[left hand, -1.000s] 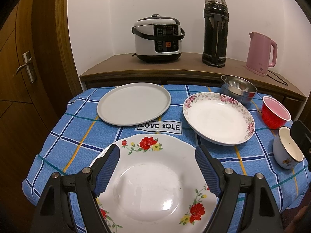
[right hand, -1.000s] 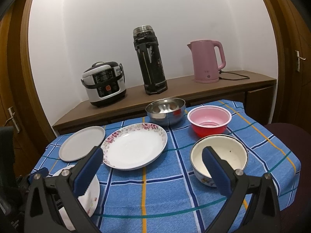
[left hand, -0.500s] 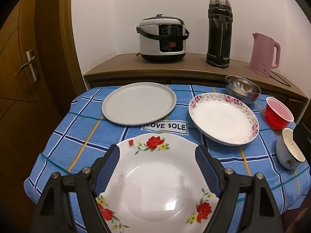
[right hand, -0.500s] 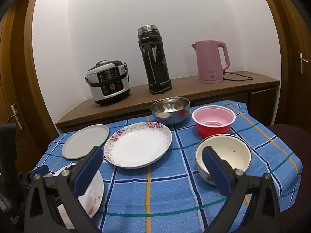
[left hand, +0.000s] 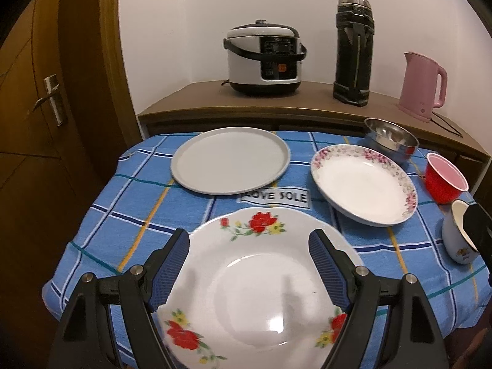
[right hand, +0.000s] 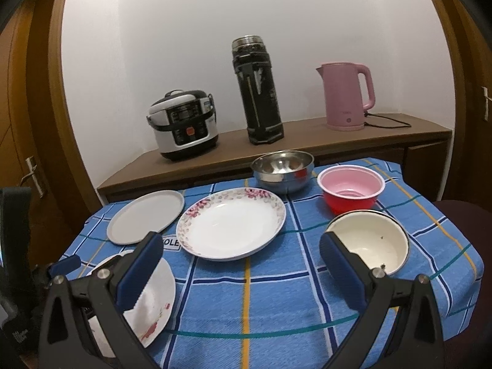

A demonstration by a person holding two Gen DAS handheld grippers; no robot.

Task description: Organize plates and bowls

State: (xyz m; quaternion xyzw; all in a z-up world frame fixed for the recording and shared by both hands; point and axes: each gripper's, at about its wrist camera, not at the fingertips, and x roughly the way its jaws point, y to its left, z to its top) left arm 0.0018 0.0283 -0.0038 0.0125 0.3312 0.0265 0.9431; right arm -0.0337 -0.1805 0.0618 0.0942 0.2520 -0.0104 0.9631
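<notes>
A white plate with red flowers [left hand: 255,289] lies at the table's near left edge, right below my open left gripper [left hand: 249,264], whose fingers straddle it; it also shows in the right wrist view [right hand: 150,301]. A plain grey plate [left hand: 230,163] lies at the far left, a pink-flowered plate [left hand: 363,184] in the middle. A steel bowl [right hand: 283,169], a red bowl [right hand: 350,189] and a cream enamel bowl [right hand: 369,243] stand on the right. My right gripper [right hand: 243,264] is open and empty above the cloth, its right finger just in front of the cream bowl.
The table wears a blue checked cloth [right hand: 276,276]. Behind it a wooden shelf [right hand: 307,141] carries a rice cooker [right hand: 184,126], a dark thermos [right hand: 259,92] and a pink kettle [right hand: 347,98]. Wooden doors stand at left [left hand: 37,123] and right.
Both cameras have risen and pulled back a little, so the table sits lower in view. The red-flowered plate lies lower between the left fingers. Both grippers stay open.
</notes>
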